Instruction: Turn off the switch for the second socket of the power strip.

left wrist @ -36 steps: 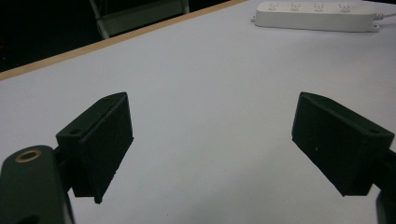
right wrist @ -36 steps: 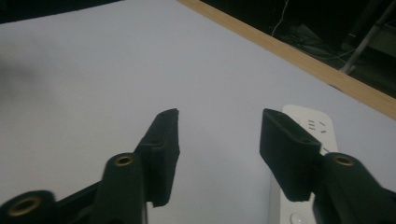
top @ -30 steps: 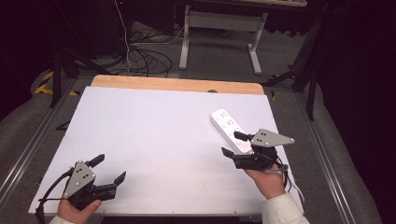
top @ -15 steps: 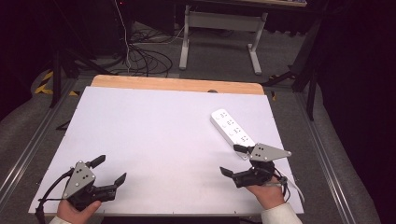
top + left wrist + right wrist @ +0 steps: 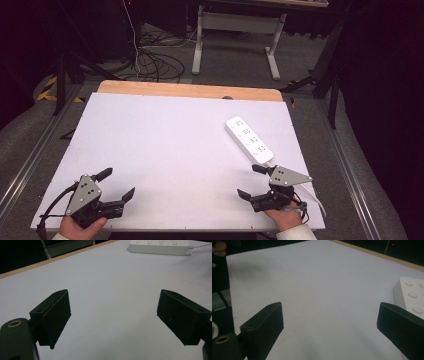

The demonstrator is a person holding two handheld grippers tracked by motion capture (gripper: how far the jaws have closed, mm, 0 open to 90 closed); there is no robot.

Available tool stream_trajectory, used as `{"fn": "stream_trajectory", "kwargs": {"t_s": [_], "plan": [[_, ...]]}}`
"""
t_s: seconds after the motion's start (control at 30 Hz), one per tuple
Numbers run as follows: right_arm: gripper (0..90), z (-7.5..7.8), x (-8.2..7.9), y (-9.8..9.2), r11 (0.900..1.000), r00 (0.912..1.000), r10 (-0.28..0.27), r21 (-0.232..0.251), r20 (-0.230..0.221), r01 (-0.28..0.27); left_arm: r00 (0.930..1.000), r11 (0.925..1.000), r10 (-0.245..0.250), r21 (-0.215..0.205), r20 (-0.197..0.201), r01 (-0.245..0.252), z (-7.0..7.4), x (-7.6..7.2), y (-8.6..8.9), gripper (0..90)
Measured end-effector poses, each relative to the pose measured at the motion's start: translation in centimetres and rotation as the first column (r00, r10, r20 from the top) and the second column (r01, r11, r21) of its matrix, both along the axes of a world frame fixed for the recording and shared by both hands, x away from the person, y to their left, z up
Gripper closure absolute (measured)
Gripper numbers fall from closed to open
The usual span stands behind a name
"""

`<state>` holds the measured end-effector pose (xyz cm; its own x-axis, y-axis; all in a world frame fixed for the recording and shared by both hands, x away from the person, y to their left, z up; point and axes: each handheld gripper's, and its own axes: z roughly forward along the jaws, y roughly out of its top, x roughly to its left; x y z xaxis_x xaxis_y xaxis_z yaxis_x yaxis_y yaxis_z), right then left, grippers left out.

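Observation:
A white power strip point(image 5: 249, 139) lies on the right part of the white table top point(image 5: 170, 145), its cord running toward the front right edge. In the left gripper view the power strip point(image 5: 158, 246) sits far off at the top right; in the right gripper view its corner point(image 5: 411, 295) lies just beyond the right jaw. My right gripper point(image 5: 253, 181) rests open near the front right edge, a little in front of the strip's near end and apart from it. My left gripper point(image 5: 117, 183) stands open at the front left corner, nothing between its jaws.
A wooden strip point(image 5: 190, 91) borders the table's far edge. Beyond it, cables point(image 5: 150, 57) lie on the dark floor beside a metal desk frame point(image 5: 235, 25). Metal rails point(image 5: 345, 165) run along both sides of the table.
My right gripper has pulled back from the power strip's near end toward the front edge of the table, open and empty. The left gripper has barely moved.

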<state>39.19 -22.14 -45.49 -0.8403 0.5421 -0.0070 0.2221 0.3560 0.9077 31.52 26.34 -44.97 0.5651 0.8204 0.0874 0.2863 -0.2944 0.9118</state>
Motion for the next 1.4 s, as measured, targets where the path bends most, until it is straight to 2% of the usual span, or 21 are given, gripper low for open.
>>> {"fn": "stream_trajectory", "kwargs": {"t_s": [0.17, 0.3, 0.37, 0.47, 0.6, 0.73, 0.87, 1.1, 1.4], "plan": [[7.7, -1.3, 0.1, 0.3, 0.998, 0.9983, -0.006, -0.061, -0.057, 0.003, 1.0000, 0.9999, -0.005, 0.011, 0.000, 0.005, 0.0, -0.2, 0.1, 12.4], [3.8, -2.1, 0.4, 0.6, 0.997, 0.9911, 0.013, -0.076, -0.133, -0.023, 0.9999, 0.9998, -0.015, 0.014, -0.006, 0.015, -0.2, 0.0, 0.1, 12.3], [3.7, -2.3, 0.4, 0.7, 0.997, 0.9894, 0.015, -0.074, -0.145, -0.026, 0.9999, 0.9998, -0.013, 0.017, -0.008, 0.013, -0.2, 0.1, 0.0, 12.3], [3.7, -2.4, 0.4, 0.8, 0.997, 0.9901, 0.017, -0.067, -0.139, -0.027, 0.9999, 0.9994, -0.013, 0.032, -0.003, 0.013, -0.3, 0.1, 0.0, 12.3], [3.7, -2.5, 0.9, 1.0, 0.997, 0.9923, 0.005, -0.071, -0.124, -0.014, 1.0000, 0.9997, -0.003, 0.025, -0.009, 0.003, -0.4, 0.3, 0.1, 12.3], [3.7, -2.1, 0.6, 0.8, 0.998, 0.9974, -0.003, -0.061, -0.072, -0.002, 1.0000, 0.9998, -0.001, 0.017, -0.009, 0.001, -0.5, 0.4, 0.1, 12.1], [3.7, -1.9, 0.4, 0.4, 0.999, 0.9988, -0.019, -0.046, -0.046, 0.017, 0.9999, 0.9998, -0.011, 0.014, -0.007, 0.011, -0.5, 0.5, 0.2, 11.8], [3.8, -1.8, 0.4, 0.3, 0.999, 0.9992, -0.019, -0.045, -0.037, 0.017, 0.9999, 0.9998, -0.008, 0.017, 0.008, 0.008, -0.4, 0.4, 0.2, 11.1], [4.4, -1.8, 0.3, 0.4, 0.998, 0.9994, -0.022, -0.058, -0.025, 0.021, 0.9995, 0.9995, -0.028, 0.012, 0.013, 0.028, -0.2, 0.2, 0.3, 11.2]]}}
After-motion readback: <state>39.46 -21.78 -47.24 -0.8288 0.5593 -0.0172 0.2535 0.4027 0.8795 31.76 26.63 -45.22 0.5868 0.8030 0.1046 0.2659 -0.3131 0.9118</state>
